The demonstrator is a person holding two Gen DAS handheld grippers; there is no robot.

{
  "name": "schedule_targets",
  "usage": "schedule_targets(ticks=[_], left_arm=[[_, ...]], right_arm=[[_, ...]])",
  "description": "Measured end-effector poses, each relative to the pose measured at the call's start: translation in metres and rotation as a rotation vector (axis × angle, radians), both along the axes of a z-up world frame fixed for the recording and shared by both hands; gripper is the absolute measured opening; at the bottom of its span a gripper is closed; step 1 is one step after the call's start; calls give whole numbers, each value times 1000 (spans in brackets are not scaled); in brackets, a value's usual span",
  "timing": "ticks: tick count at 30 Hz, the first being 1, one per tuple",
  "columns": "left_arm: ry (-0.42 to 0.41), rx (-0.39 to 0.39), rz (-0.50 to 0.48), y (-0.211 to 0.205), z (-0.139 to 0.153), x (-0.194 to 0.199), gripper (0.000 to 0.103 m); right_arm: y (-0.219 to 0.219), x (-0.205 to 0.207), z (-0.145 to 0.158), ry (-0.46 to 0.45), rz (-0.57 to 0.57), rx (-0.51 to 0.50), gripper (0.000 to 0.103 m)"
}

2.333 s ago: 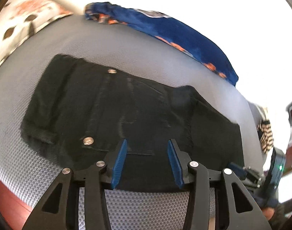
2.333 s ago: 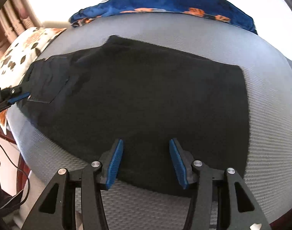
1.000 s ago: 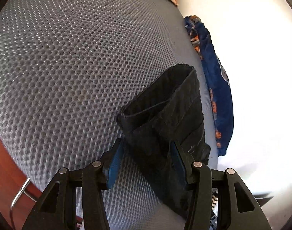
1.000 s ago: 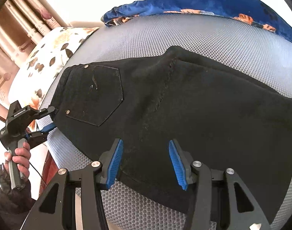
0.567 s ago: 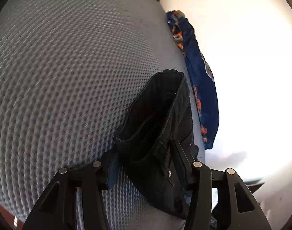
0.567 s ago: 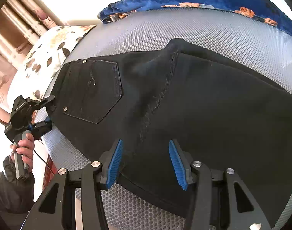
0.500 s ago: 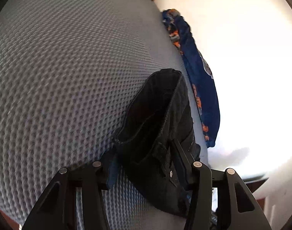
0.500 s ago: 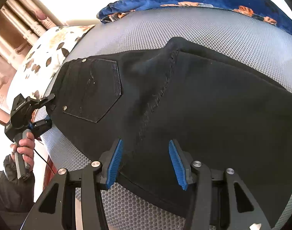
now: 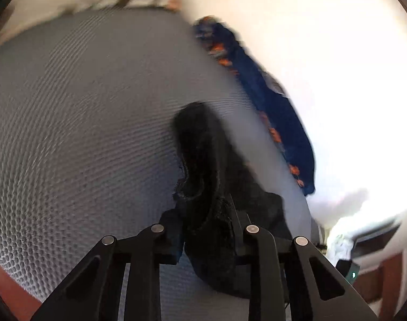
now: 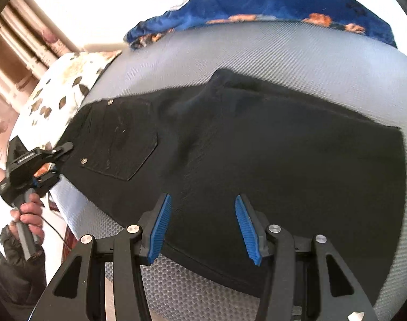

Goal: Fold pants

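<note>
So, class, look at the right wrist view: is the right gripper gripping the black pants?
No: the right gripper hangs open above the black pants, its blue pads apart and clear of the cloth.

Bright daylight blows out the background white, the left wrist view motion-blurred, fisheye edges bending both.

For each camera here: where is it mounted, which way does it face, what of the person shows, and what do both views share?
Left wrist: on the left gripper, looking along its fingers, jaws just closed on the black denim pants' waistband; no body visible.
Right wrist: on the open right gripper, angled down over the pants; a hand holds the left gripper.
Shared: pants, grey mesh mattress, blue patterned cloth.
</note>
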State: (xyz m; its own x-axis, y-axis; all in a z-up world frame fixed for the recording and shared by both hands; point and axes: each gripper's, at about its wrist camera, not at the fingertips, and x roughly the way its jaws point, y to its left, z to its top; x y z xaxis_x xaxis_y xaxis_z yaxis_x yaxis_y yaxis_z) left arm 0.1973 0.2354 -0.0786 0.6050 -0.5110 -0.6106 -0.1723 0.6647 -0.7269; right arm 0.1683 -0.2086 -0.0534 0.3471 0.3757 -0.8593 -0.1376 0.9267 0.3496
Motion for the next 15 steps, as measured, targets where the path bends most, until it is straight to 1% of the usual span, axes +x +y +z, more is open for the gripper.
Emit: schedule_targets(ticks=[3,4,5,8,12,15], left_arm=[[-69,10,-51,-22,35,4,25],[-110,13,-81,-34,51,5,25],[-134,20,-101,-44,61,5,25],[-197,68,-181,-84,94,6,25],[-253,123,-317,-149,124,11,25],[-283,154,-414,-196,133,14,25]], right_arm=[[-20,-4,13,-28,-43,7,49],[-28,-5,17,-38,-58,8,49],[-36,-6,20,-47,-74,9,49],[-60,-10,30,-71,-129,18,49],[-97,-15,37,-84,-204,47,49],[-122,-21,42,-96,-251,56,49]])
